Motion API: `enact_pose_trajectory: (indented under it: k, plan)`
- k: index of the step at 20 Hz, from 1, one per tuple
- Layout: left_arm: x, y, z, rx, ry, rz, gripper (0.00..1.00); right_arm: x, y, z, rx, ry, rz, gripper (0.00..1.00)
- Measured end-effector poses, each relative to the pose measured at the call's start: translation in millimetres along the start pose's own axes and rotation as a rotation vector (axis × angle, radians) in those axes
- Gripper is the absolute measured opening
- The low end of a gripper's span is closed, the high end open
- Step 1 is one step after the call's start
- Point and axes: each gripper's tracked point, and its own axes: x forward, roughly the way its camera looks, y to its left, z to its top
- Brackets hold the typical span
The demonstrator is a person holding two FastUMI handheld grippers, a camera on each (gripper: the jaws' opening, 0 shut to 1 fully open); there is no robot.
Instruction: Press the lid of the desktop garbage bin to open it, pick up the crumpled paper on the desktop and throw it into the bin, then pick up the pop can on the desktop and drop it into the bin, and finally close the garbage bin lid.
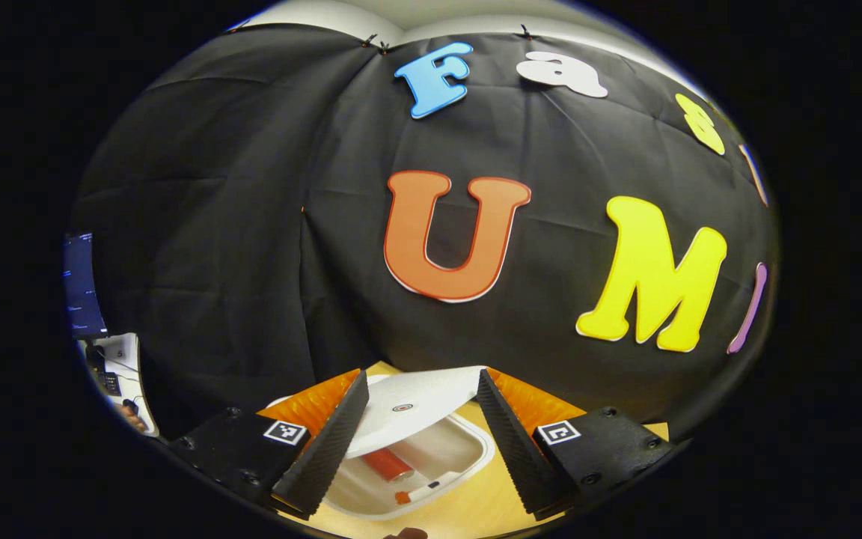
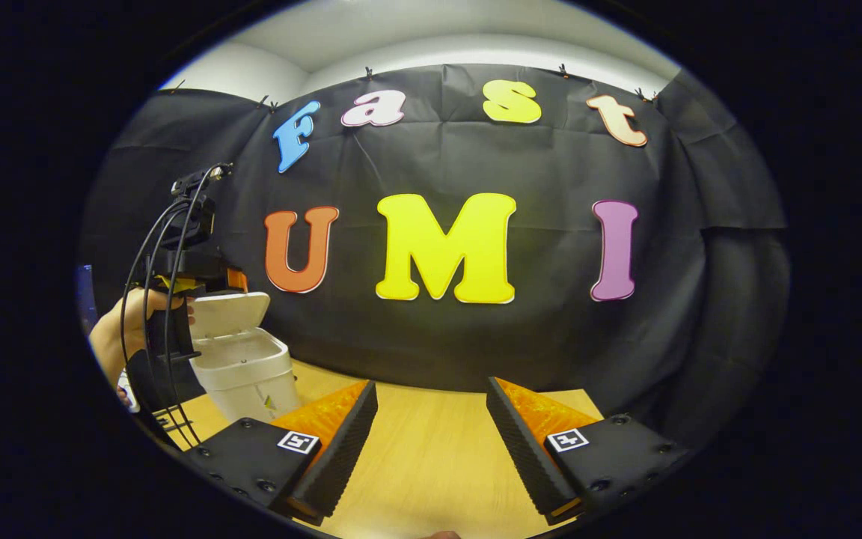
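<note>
Left gripper [image 1: 420, 442] hovers over the white plastic desktop bin [image 1: 468, 468], fingers wide, empty. Lid [image 1: 416, 400] half raised; red pop can [image 1: 387, 464] lies inside; paper not discernible. Right gripper [image 2: 431, 442] fingers wide over wooden counter [image 2: 431, 464]. Lid closing seemingly remains.

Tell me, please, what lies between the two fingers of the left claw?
In the left gripper view, the open left claw frames the bin: its raised lid and, inside, a pop can.
</note>
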Motion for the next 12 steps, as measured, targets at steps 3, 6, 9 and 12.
enact_pose_trajectory:
  k: [3,6,9,12]
  plan:
    - [1,1,-39,-0.009,0.077,0.035,1.00,-1,-5,2,-0.053,-0.035,-0.009,0.94]
    - [3,6,-59,0.019,0.111,0.086,0.96,-3,3,-4,-0.040,-0.023,0.050,0.94]
    - [4,8,-81,0.040,0.156,0.140,0.96,-5,6,-3,-0.028,-0.023,0.087,0.94]
    - [13,10,-82,0.136,0.123,0.182,0.97,-6,6,1,-0.015,-0.030,0.104,0.94]
